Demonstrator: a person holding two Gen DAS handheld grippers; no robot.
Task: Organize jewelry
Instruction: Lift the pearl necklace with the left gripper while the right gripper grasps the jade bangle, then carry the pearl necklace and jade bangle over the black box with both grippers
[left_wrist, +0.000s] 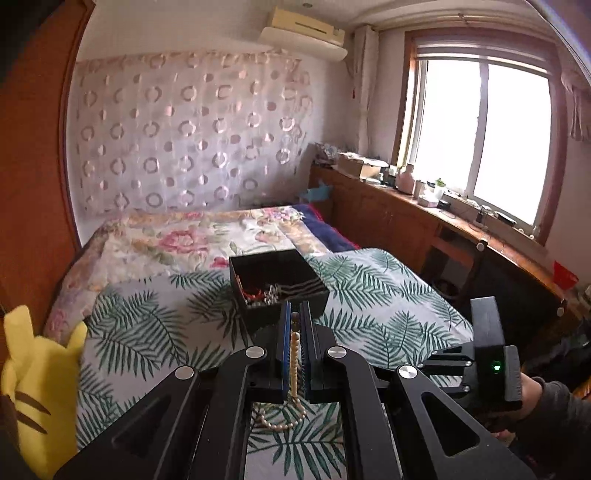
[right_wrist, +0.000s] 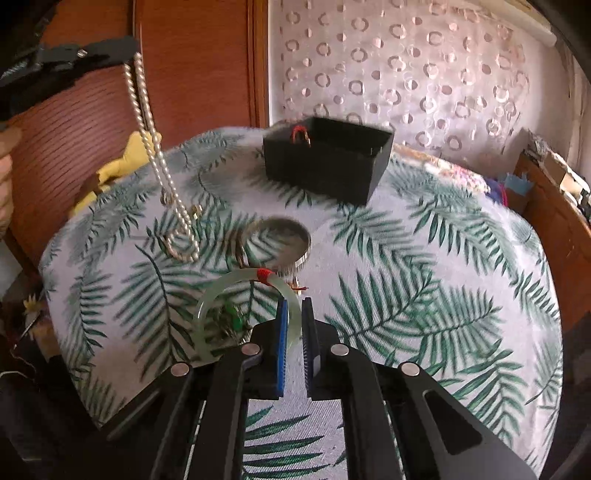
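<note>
Bed (left_wrist: 388, 295): covered by a woven cloth with a green palm-leaf print; a floral quilt (left_wrist: 177, 236) lies at its far end.

Black box (left_wrist: 279, 286): rectangular, matte, open-topped, standing on the leaf cloth at the far middle. Inside is a tangle of jewelry (left_wrist: 264, 291), red beads and silvery pieces, too small to separate. In the right wrist view the near wall hides most of the contents; only a red loop shows at the far rim.

Yellow plush toy (left_wrist: 35, 376): soft, with brown stripes, cut off at the left edge.

Left gripper (left_wrist: 294, 321): fingers pinched narrow on a pearl necklace (left_wrist: 294, 365). The strand of small round cream beads hangs doubled below the jaws; its lower loop reaches the cloth in the right wrist view.

Right gripper (right_wrist: 294, 314): blue-padded fingers narrow, clamped on a jade bangle (right_wrist: 236, 295), pale green, smooth, translucent, with a red thread wrap on its far side. The bangle's near arc is hidden behind the gripper.

Silver bangle (right_wrist: 280, 240): flat metal band, blurred, just beyond the jade one.
</note>
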